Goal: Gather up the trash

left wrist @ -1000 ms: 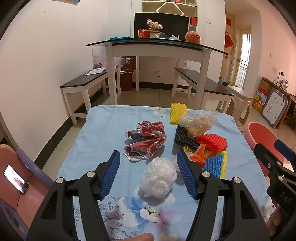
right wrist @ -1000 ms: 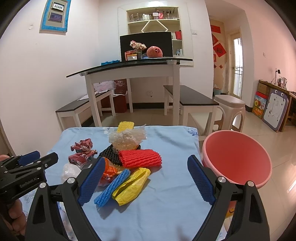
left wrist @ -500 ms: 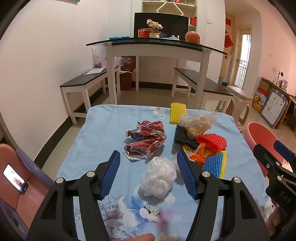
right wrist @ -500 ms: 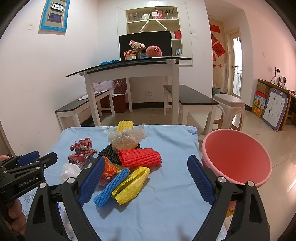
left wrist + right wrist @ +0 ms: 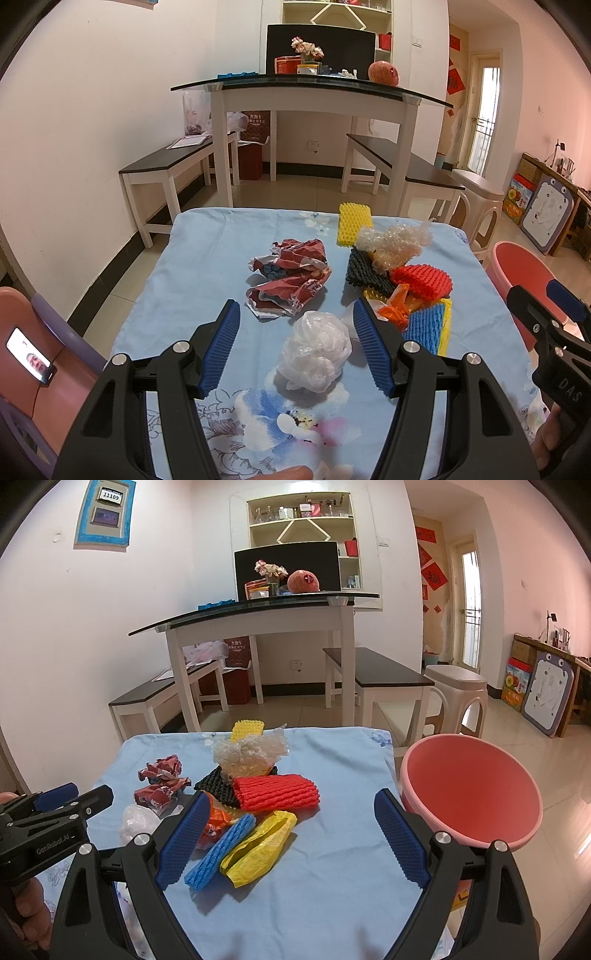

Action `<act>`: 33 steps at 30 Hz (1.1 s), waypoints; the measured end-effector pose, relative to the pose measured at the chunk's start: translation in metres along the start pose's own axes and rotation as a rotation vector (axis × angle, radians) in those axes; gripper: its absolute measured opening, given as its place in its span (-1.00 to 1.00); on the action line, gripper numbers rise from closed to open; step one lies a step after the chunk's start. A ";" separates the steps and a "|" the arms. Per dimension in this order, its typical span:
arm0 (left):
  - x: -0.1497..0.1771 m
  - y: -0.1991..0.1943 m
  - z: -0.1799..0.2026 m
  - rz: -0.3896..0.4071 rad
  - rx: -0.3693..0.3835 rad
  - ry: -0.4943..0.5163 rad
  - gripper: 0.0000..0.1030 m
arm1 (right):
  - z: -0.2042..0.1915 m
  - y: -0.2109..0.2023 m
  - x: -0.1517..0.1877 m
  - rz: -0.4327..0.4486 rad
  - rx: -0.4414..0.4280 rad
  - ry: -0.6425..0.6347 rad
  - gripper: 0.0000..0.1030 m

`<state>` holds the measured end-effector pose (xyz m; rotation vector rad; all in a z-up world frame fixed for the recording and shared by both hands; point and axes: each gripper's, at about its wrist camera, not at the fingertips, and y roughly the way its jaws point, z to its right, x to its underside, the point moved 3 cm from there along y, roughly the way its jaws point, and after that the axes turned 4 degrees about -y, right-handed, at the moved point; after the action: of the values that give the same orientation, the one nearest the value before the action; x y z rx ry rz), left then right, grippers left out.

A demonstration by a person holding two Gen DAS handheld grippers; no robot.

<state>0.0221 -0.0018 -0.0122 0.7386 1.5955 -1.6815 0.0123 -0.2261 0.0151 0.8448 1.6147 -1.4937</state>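
Observation:
A crumpled white plastic bag lies on the blue tablecloth, between the spread fingers of my open left gripper, untouched. Beyond it sits crumpled red paper. To the right is a pile: red foam net, black net, bubble wrap, blue net, yellow bag, orange wrapper, yellow net. My right gripper is open above the cloth, empty. A pink basin stands off the table's right edge.
Behind the table are a glass-topped white table, two dark benches and a beige stool. A pink chair with a phone is at the left. A hand holds each gripper's handle.

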 end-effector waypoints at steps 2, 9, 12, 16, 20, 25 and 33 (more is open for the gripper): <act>0.000 0.000 0.000 0.000 0.000 -0.001 0.25 | 0.000 0.000 0.000 0.000 0.000 0.000 0.72; 0.005 -0.002 0.004 0.003 0.014 0.002 0.25 | 0.001 0.000 0.000 -0.002 -0.001 0.000 0.72; 0.007 -0.001 -0.001 0.018 0.040 -0.003 0.25 | 0.002 0.001 0.001 -0.009 0.000 0.000 0.72; 0.006 -0.006 -0.015 0.037 0.076 -0.018 0.25 | 0.000 0.005 0.007 -0.023 -0.009 0.001 0.72; 0.009 -0.010 -0.031 0.027 0.119 -0.022 0.25 | -0.007 0.008 0.011 -0.042 -0.034 -0.012 0.62; 0.021 -0.007 -0.044 -0.033 0.193 -0.054 0.25 | -0.014 0.014 0.017 -0.074 -0.075 -0.024 0.46; 0.034 0.018 -0.019 -0.105 0.212 0.013 0.25 | -0.012 0.020 0.021 -0.122 -0.113 -0.007 0.30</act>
<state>0.0152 0.0136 -0.0511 0.7823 1.5021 -1.9477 0.0177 -0.2125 -0.0129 0.6887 1.7546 -1.4708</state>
